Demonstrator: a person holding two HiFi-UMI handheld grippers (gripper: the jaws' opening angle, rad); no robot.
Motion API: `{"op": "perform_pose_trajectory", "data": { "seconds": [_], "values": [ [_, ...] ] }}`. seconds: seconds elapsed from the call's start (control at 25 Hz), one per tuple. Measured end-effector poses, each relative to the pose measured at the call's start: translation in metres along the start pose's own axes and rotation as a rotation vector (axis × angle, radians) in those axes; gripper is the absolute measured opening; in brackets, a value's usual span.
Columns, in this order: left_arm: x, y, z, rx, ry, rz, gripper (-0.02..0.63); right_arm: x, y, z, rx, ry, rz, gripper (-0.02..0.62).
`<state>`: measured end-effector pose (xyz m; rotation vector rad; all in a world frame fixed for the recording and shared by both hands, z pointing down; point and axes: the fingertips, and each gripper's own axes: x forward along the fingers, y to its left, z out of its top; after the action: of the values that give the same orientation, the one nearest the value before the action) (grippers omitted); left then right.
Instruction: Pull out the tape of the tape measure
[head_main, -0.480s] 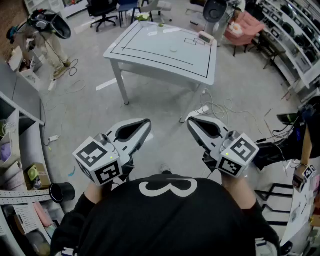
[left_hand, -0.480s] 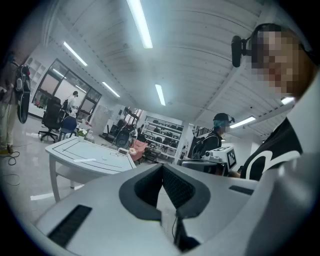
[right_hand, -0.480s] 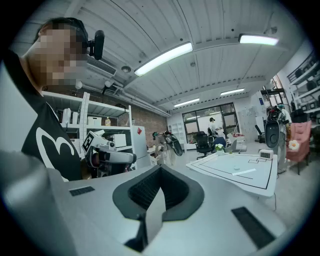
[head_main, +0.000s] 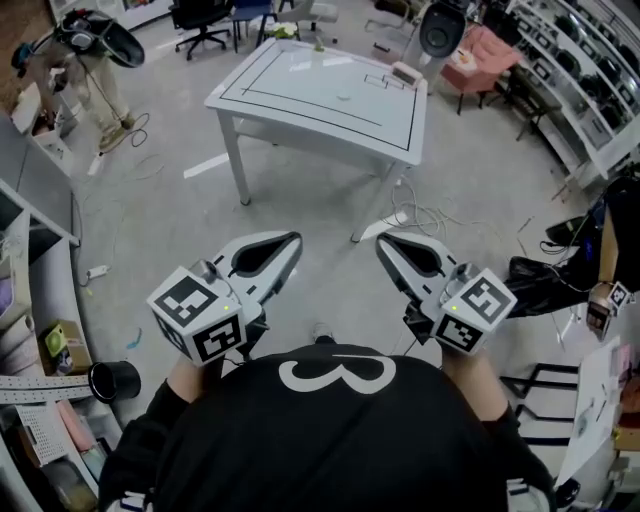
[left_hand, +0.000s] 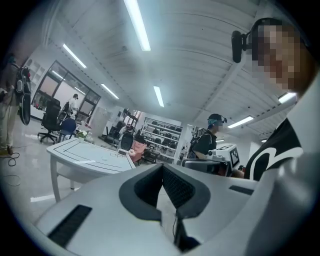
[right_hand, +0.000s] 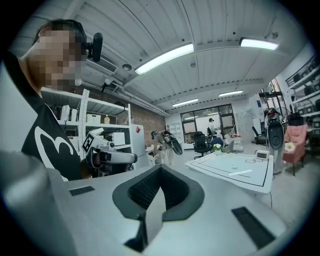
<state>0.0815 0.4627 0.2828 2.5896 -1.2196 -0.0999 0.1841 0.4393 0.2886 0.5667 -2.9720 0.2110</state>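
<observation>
I hold both grippers close in front of my chest, over bare floor. In the head view my left gripper (head_main: 295, 241) and my right gripper (head_main: 381, 240) point ahead, each with its jaws together and nothing between them. The left gripper view (left_hand: 162, 167) and the right gripper view (right_hand: 160, 168) show the pads meeting on nothing. Ahead stands a white table (head_main: 300, 95) marked with black lines. A small round object (head_main: 346, 97) and a small box (head_main: 405, 72) lie on it. Both are too small to tell whether either is the tape measure.
Cables (head_main: 420, 215) trail on the floor by the table's near right leg. Office chairs (head_main: 205, 15) and a pink armchair (head_main: 482, 55) stand beyond it. Shelves (head_main: 35, 330) and a black cup (head_main: 112, 378) are at my left, racks (head_main: 580, 70) at my right. Another person (left_hand: 207, 140) stands in the room.
The table and floor have shifted slightly in the head view, as the camera has moved a little. Both grippers stay shut and in the same place before my chest.
</observation>
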Motion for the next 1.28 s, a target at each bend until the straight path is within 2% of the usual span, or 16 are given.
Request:
{"op": "perform_pose_trajectory", "data": {
  "seconds": [0.24, 0.36, 0.56, 0.68, 0.88, 1.0, 1.28],
  "values": [
    [-0.003, -0.001, 0.005, 0.019, -0.004, 0.003, 0.003, -0.004, -0.004, 0.008, -0.046, -0.031, -0.058, 0.020],
    [-0.001, 0.001, 0.010, 0.031, -0.003, 0.013, 0.003, -0.007, -0.015, 0.012, -0.050, -0.049, -0.079, 0.141],
    [0.003, 0.017, 0.010, 0.038, 0.005, 0.030, 0.003, 0.000, -0.039, 0.015, -0.072, -0.077, -0.116, 0.252],
    [0.005, 0.033, 0.011, 0.049, 0.008, 0.047, 0.003, 0.011, -0.055, 0.013, -0.074, -0.089, -0.130, 0.282],
    [0.026, 0.066, 0.015, 0.040, 0.002, 0.082, 0.003, 0.030, -0.104, 0.011, -0.078, -0.087, -0.162, 0.322],
    [0.044, 0.091, 0.019, 0.048, 0.011, 0.105, 0.003, 0.049, -0.137, 0.010, -0.073, -0.081, -0.155, 0.347],
    [0.102, 0.170, 0.045, 0.037, 0.026, 0.169, 0.003, 0.109, -0.231, 0.020, -0.050, -0.049, -0.129, 0.359]
  ]
}}
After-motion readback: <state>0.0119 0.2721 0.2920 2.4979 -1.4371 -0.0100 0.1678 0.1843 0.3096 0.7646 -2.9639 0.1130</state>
